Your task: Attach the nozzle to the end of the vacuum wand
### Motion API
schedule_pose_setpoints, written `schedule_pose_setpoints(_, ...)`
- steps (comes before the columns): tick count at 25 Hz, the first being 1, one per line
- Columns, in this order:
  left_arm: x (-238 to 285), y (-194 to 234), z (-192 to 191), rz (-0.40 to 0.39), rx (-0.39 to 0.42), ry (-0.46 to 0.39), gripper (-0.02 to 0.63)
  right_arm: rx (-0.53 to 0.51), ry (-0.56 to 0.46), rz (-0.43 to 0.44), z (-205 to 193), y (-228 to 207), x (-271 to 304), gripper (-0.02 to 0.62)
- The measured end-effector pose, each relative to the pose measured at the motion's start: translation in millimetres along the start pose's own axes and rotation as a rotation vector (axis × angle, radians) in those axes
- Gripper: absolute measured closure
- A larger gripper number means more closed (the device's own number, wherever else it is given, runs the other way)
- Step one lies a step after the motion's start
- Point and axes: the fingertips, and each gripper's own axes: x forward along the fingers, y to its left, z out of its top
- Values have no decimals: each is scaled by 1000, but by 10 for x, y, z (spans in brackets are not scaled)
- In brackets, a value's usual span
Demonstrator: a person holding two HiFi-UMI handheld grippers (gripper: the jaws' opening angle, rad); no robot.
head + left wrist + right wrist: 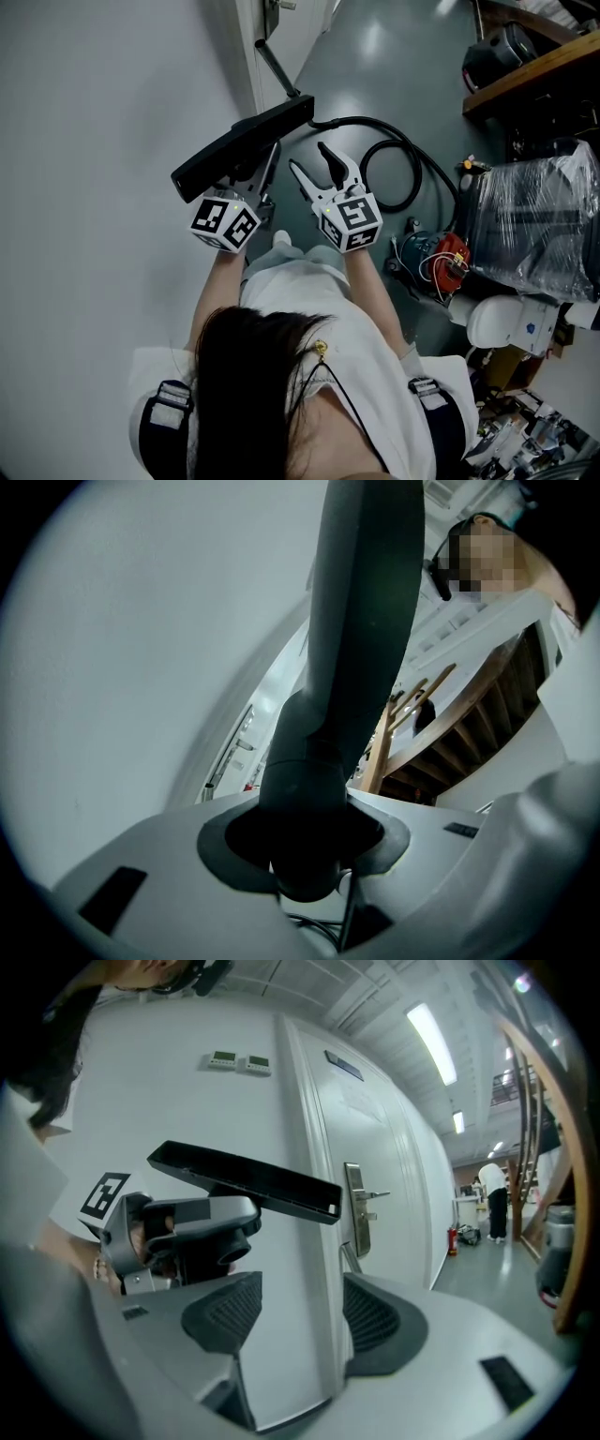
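The person is wearing a white top (323,300) and black shoulder straps (161,420). The left gripper (265,172) and right gripper (309,157) are bearing black-and-white marker cubes (225,223).

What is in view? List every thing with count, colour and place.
nozzle: 1, black, raised beside the wall, in the left tongs
rod: 1, dark, slanting at the door frame beyond the nozzle
hose: 1, black, looped on the floor
machine: 1, teal and red, on the floor at right
wrapped bundle: 1, clear plastic, far right
shelf: 1, wooden, top right
door: 1, white, ahead
left tongs: 1, grey, shut on the nozzle's neck
right tongs: 1, grey, open and empty, beside the nozzle
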Motion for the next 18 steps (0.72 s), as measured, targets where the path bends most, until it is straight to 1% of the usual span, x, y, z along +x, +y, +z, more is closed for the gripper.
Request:
schedule_pose_setpoints(4,38,60,27,3,0,-1,454,-5,-4,-5,24,-4,48,330)
schedule_pose_setpoints(8,-4,67,-34,12,0,-1,454,4,-3,-4,-63,-3,33,330)
schedule_pose_setpoints(12,59,84,25,6,6,8,454,20,-6,-5,1,-71,128,330)
schedule_pose_setpoints(15,100,147,-66,27,8,26,454,11,10,13,-52,-120,186,330)
schedule_pose_setpoints(18,178,214,-92,51,12,27,454,4,5,30,-31,-210,256,330)
